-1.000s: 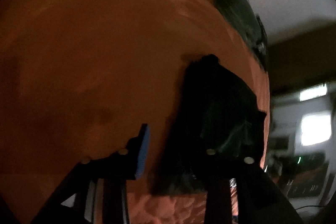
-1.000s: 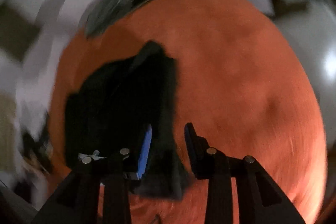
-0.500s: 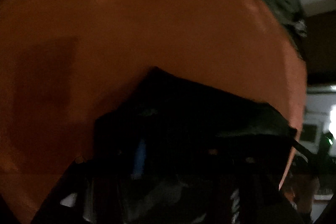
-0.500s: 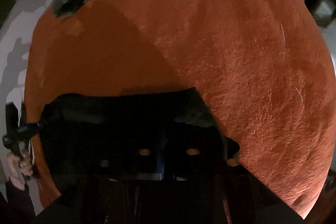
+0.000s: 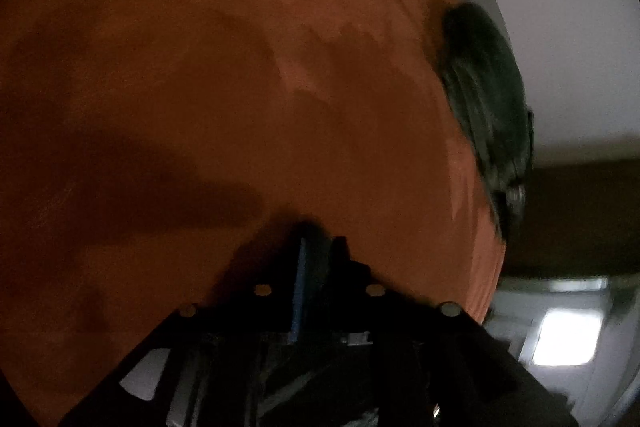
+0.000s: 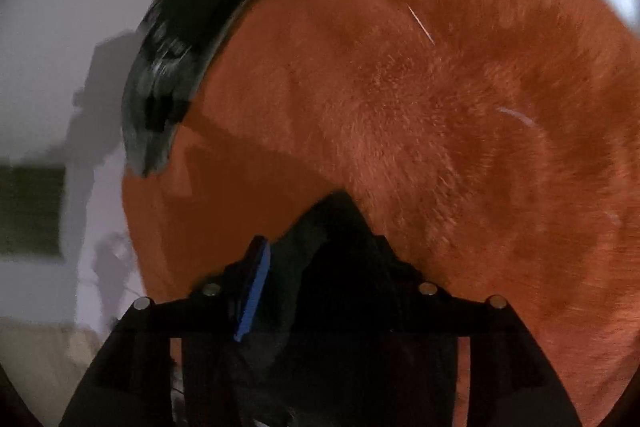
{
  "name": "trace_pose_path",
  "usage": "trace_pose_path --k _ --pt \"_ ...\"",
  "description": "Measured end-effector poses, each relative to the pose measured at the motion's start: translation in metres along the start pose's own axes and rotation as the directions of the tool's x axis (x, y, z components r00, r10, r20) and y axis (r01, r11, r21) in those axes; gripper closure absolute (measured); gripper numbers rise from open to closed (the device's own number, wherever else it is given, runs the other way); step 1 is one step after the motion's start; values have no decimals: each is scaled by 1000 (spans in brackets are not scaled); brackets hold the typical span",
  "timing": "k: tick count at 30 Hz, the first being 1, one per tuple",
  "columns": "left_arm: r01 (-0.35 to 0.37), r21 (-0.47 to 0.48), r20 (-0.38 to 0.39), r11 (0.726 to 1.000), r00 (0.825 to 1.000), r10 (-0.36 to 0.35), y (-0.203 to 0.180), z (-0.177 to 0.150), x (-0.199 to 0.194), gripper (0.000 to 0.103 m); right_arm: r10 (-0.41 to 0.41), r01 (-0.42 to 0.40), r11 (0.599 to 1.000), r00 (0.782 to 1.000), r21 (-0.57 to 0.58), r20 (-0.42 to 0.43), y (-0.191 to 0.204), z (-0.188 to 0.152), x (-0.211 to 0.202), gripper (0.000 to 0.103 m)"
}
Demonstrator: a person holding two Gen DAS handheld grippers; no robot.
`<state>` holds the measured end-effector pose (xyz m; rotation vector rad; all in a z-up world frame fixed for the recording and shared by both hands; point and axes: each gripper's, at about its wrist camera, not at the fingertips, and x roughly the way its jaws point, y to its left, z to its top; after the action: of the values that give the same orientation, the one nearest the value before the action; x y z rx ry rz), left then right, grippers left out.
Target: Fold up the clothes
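Two wrist views are shown, both taken over an orange fleecy surface [image 5: 200,67] on which a dark garment [image 6: 336,223] is being folded. A second earlier the garment lay spread ahead of both tools. Half a second earlier it was stretched as a broad dark band across both views, with the jaws clamped on it. Now only a small dark peak of it is seen, rising between the fingers of the right hand-held gripper [image 6: 320,267]; the rest is hidden behind the tools.

The jaws of both grippers have just been opening. The right pair stands well spread, with the blue pad [image 6: 252,291] clear of the cloth that lies between the fingers. The left hand-held gripper [image 5: 320,259] is parted only narrowly, and dark cloth appears to fill the gap, though the view is dim there. Neither pair is judged to be pinching the fabric.

From this it is inferred that one fold has been carried over and is being let go, so that the garment rests doubled directly beneath the fingertips. A separate dark heap [image 5: 488,107] is seen at the far edge of the surface, well apart, presumably awaiting its turn.
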<state>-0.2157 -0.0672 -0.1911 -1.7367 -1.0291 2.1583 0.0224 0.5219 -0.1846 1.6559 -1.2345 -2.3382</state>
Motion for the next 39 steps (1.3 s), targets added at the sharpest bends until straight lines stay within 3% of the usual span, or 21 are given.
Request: trace_pose_path --k 2,4,7,8,13,17,18,19,20,21,26,31,36,39 --pt "-18 118 -20 993 1000 21 -6 -21 -13 70 -56 57 988 998 -141 12 14 -23 -14 52" --pt "-62 276 -22 959 997 71 -12 -45 -18 58 -113 113 953 993 -281 17 22 -52 -21 52" --pt "-148 383 1 912 987 160 -8 -58 -13 54 -182 172 893 983 -417 16 18 -91 -19 52" --pt "-163 389 7 907 985 174 -5 -59 -10 54 -183 174 889 983 -423 20 15 -92 -13 52" --pt "-118 312 49 943 993 109 4 -41 1 51 -142 180 865 983 -468 116 19 -58 -7 52" --pt "-158 324 115 933 985 127 -7 -28 10 49 -143 154 853 988 -498 61 30 -18 13 52" --pt "-169 334 126 927 983 134 -11 -26 15 50 -172 177 854 984 -489 56 29 -11 20 52" --pt "-168 345 133 923 983 129 -13 -25 18 61 -191 193 856 980 -479 55 29 -5 25 57" --pt "-175 359 146 917 981 130 -17 -23 22 76 -185 194 863 981 -467 66 27 -3 25 85" --pt "-190 367 170 911 976 135 -19 -22 22 98 -179 194 869 981 -454 77 25 -1 24 98" --pt "-167 295 258 941 962 90 4 -22 -7 98 -101 158 918 980 -365 172 14 -8 -3 97" --pt "-153 215 181 965 977 115 25 -10 11 98 -133 167 930 983 -328 125 9 -4 18 97" --pt "-181 224 179 958 974 142 27 -13 13 97 -148 177 929 983 -325 111 9 -4 26 96" --pt "-201 246 162 948 973 165 16 -12 7 95 -160 185 929 982 -321 104 13 -1 26 81"
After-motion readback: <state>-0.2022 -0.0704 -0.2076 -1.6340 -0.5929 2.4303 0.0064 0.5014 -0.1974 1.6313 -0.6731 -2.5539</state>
